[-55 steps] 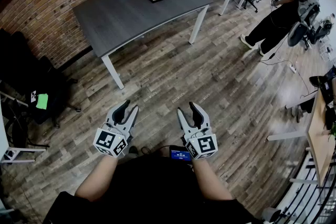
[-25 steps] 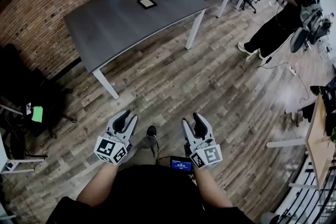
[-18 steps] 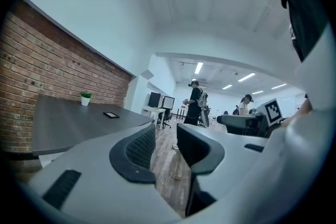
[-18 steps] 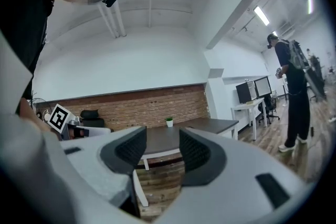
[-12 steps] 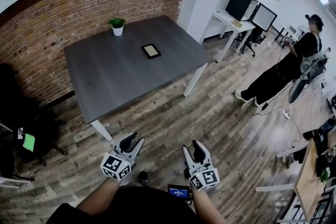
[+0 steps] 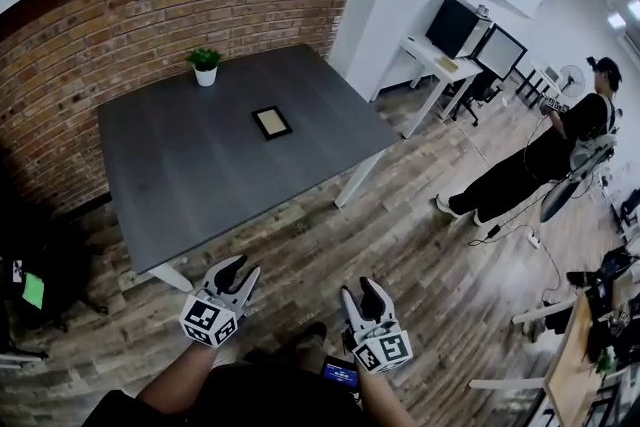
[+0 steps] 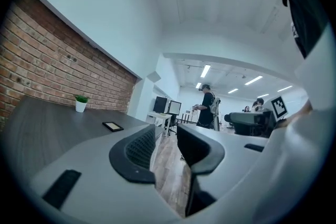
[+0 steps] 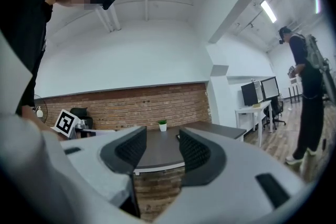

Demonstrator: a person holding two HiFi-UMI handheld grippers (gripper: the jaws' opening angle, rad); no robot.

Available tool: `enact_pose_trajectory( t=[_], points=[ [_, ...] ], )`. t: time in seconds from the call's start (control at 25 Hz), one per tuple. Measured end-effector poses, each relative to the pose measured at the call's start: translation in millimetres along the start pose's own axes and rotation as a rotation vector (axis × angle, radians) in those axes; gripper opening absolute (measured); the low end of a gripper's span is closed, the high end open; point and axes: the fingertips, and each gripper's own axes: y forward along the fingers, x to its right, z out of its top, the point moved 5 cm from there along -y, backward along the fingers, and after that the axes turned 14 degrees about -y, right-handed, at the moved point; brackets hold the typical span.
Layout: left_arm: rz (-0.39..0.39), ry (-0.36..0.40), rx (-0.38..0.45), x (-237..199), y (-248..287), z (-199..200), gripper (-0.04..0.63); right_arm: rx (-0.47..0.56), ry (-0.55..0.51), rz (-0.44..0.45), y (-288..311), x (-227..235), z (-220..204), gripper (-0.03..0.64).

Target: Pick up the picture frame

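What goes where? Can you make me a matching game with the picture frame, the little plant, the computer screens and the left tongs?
Things:
1. picture frame
2. plant
3. computer screens
4. left tongs

Places or states:
A. on the white desk
B. open, holding nothing
C. lying flat near the middle of the grey table
D. at the table's far edge, by the brick wall

Right pairs: 1-C, 2-D, 3-A, 4-B.
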Motion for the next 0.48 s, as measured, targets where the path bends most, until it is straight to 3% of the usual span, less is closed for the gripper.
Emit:
enact_pose_trajectory(
  t=[0.12,0.48],
  points=[
    [0.020,-0.048,-0.007,-11,29,-5,0.115,0.008,0.027,0.019,24,29,-17,0.198],
    [0.146,-0.019,0.021,-6,160,10,0.118,0.025,0.113,0.170,112,162,-45,0.198]
  ],
)
